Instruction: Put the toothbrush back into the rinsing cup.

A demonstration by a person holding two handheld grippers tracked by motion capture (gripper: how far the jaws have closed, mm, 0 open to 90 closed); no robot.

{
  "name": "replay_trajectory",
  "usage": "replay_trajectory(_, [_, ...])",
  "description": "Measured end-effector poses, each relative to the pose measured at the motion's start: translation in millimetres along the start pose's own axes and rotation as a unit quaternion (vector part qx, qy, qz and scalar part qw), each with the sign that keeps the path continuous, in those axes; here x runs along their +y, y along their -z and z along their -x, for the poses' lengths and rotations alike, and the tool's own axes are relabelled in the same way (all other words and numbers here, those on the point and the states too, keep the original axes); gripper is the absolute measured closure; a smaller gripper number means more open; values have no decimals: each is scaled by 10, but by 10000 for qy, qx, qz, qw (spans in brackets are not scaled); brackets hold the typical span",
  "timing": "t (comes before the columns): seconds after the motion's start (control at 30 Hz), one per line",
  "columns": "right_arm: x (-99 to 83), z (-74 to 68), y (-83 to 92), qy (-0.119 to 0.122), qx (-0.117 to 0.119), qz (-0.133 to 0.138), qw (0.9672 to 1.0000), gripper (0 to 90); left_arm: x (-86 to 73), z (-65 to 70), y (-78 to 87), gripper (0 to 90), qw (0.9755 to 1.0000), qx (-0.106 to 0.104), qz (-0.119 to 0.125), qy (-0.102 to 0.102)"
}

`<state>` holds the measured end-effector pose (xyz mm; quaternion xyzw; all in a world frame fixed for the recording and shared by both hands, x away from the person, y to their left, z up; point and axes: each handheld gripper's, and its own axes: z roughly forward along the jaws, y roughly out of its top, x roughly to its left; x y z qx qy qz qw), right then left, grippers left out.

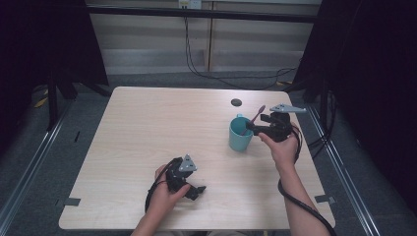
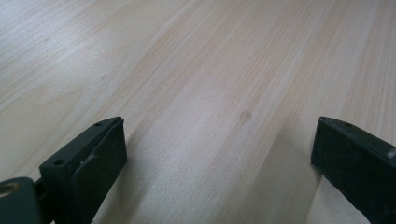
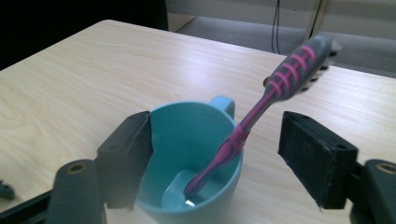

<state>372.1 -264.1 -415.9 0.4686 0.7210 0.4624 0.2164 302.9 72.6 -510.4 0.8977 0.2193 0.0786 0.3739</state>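
Observation:
A teal cup [image 1: 239, 139] with a handle stands on the right part of the wooden table [image 1: 147, 128]. A pink and grey toothbrush [image 1: 256, 116] leans in it, head up. In the right gripper view the toothbrush [image 3: 261, 109] rests against the rim of the cup [image 3: 187, 140], handle end on the bottom. My right gripper [image 1: 253, 127] hovers just right of the cup, jaws spread wide; the right gripper [image 3: 217, 135] has the brush between its jaws, untouched. My left gripper [image 1: 196, 191] rests low near the front edge, and the left gripper [image 2: 219, 135] stands open over bare wood.
A small dark round spot [image 1: 236, 102] lies on the table behind the cup. Black stands and dark curtains flank the table, and cables [image 1: 216, 73] run across the floor beyond its far edge.

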Motion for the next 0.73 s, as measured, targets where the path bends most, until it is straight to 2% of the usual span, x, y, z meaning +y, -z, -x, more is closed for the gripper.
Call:
replay_trajectory(0.17, [-101, -90, 129, 193, 107, -11, 9998, 207, 0, 0, 1, 32, 10000, 4, -1, 0])
replay_trajectory(0.27, [-152, -123, 159, 291, 88, -75, 9995, 192, 0, 0, 1, 31, 10000, 5, -1, 2])
replay_trajectory(0.3, [-227, -151, 171, 320, 207, -155, 9992, 178, 0, 0, 1, 31, 10000, 4, -2, 2])
replay_trajectory(0.33, [-227, -151, 171, 320, 207, -155, 9992, 178, 0, 0, 1, 32, 10000, 4, -2, 2])
replay_trajectory(0.37, [-324, -181, 181, 425, 216, -236, 9986, 173, 0, 1, 1, 31, 10000, 7, -2, 2])
replay_trajectory(0.57, [-626, -273, 175, 472, 335, -432, 9974, 172, 0, 1, 1, 32, 10000, 7, -2, 0])
replay_trajectory(0.6, [-626, -273, 175, 472, 335, -432, 9974, 172, 0, 1, 1, 31, 10000, 7, -2, 0])
replay_trajectory(0.63, [-712, -295, 162, 482, 356, -468, 9971, 171, 0, 1, 1, 31, 10000, 6, -2, 2])
replay_trajectory(0.73, [-780, -310, 147, 423, 402, -513, 9970, 169, 0, 1, 1, 31, 10000, 7, -2, 1])
